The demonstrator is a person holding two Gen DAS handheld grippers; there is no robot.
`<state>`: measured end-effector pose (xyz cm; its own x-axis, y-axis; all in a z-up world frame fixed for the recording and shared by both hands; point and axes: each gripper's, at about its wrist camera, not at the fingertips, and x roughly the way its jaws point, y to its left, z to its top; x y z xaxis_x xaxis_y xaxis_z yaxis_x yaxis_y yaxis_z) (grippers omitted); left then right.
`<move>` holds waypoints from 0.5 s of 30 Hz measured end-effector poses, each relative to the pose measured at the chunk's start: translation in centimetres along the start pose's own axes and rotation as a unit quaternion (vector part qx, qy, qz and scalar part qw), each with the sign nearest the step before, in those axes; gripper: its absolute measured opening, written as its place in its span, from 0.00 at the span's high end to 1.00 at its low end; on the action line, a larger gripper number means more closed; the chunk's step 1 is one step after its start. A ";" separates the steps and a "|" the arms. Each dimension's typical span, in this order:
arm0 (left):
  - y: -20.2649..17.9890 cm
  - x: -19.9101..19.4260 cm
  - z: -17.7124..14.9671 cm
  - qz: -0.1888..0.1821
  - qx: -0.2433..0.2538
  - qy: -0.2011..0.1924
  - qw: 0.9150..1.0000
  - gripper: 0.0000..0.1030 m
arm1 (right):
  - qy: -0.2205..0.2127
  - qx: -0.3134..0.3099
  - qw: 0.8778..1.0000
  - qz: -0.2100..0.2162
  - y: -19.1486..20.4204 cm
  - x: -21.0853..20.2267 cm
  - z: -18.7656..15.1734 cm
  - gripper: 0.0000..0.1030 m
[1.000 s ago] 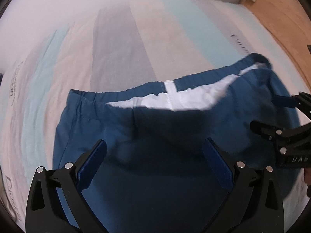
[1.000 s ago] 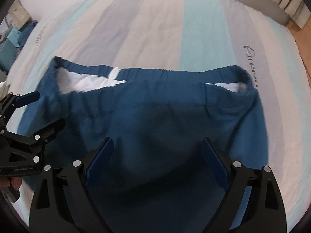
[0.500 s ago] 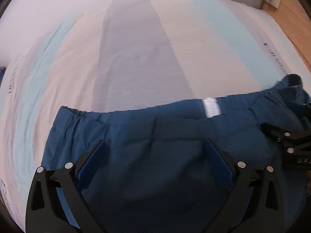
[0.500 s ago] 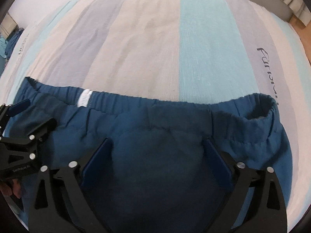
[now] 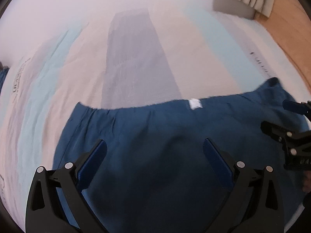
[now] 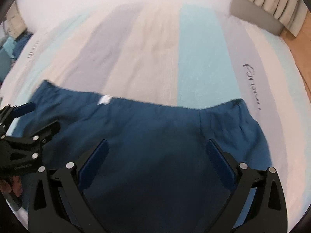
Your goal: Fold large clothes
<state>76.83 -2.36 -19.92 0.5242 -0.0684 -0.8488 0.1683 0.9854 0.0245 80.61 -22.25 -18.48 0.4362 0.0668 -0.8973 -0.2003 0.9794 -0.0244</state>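
Note:
A pair of dark blue trousers (image 5: 155, 136) lies flat on the striped bed, elastic waistband at the far edge with a small white label (image 5: 196, 103). It also shows in the right wrist view (image 6: 155, 136), with the label (image 6: 105, 99) at its left. My left gripper (image 5: 154, 149) is open and empty, just above the cloth. My right gripper (image 6: 156, 151) is open and empty above the cloth too. The right gripper (image 5: 276, 114) shows at the right edge of the left wrist view; the left gripper (image 6: 43, 114) shows at the left edge of the right wrist view.
The bed cover (image 6: 198, 58) has wide beige, grey and pale blue stripes and printed lettering (image 6: 250, 85). A grey headboard or cushion (image 6: 258, 17) stands at the far right, with wooden floor (image 5: 287, 29) beside it. Blue and teal items (image 6: 11, 44) lie at the far left.
The waistband was open, showing white lining; now it lies shut and flat. Both grippers stayed open and drew back and up a little.

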 end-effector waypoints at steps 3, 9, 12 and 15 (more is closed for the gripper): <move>-0.7 -2.5 -1.7 -0.005 0.000 0.002 1.000 0.06 | 0.005 -0.001 1.000 0.000 0.2 -2.7 -2.4 0.07; -2.3 -4.7 -5.7 -0.008 -0.007 0.036 0.999 0.06 | 0.031 0.022 0.999 0.002 0.4 -4.6 -7.4 0.07; -2.7 -6.0 -7.6 -0.016 -0.018 0.047 0.999 0.06 | 0.038 0.034 0.999 0.002 0.6 -5.8 -10.2 0.07; -3.1 -7.6 -9.3 -0.022 -0.020 0.050 0.998 0.06 | 0.036 0.028 0.999 0.002 1.3 -7.2 -12.0 0.07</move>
<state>64.57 -3.50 -18.46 0.4306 -0.0978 -0.8972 0.1540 0.9875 -0.0337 66.71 -23.73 -17.34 0.3707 0.0580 -0.9269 -0.1519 0.9884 0.0011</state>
